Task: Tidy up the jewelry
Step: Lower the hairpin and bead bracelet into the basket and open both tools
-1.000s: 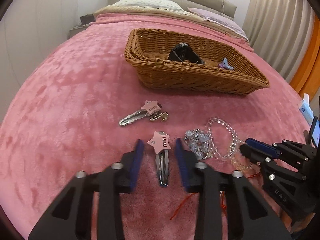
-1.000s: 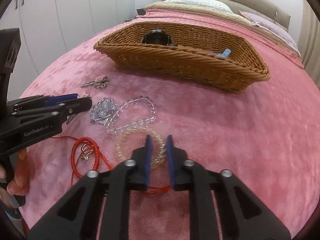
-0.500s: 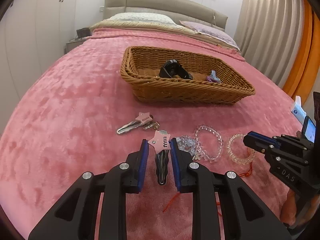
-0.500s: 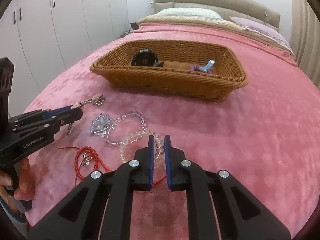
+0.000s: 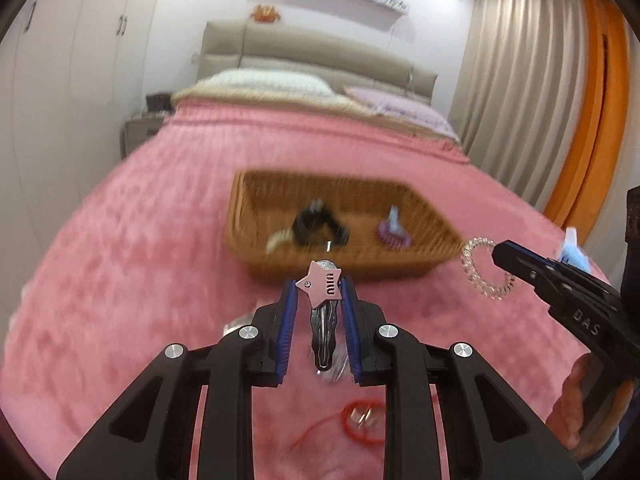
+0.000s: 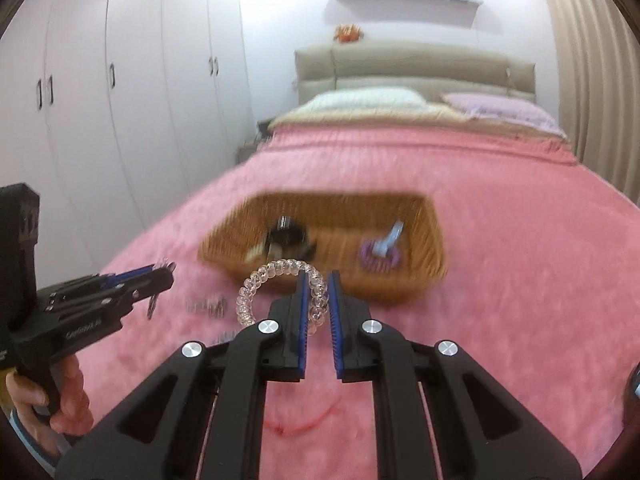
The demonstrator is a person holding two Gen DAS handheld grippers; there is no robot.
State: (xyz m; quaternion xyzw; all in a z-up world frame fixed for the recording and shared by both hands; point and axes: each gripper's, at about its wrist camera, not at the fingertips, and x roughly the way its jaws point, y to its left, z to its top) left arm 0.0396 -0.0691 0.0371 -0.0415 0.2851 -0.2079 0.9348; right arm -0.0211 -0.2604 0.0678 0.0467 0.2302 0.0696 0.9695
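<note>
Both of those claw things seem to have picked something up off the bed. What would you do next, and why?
Probably carry both forward over the wicker basket and let go there. The left gripper holds the star hair clip and the right gripper pinches the clear bead bracelet, both lifted off the pink blanket, and the basket ahead already holds other pieces.

A pink-blanketed bed (image 5: 160, 240) carries a wicker basket (image 5: 340, 264) (centre), nearer a blurred, possibly red cord (image 5: 360, 424).

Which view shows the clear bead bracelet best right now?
The right wrist view: the bracelet loops up close, pinched in the right claw. The left wrist view shows it small, dangling from that claw's tip.
</note>
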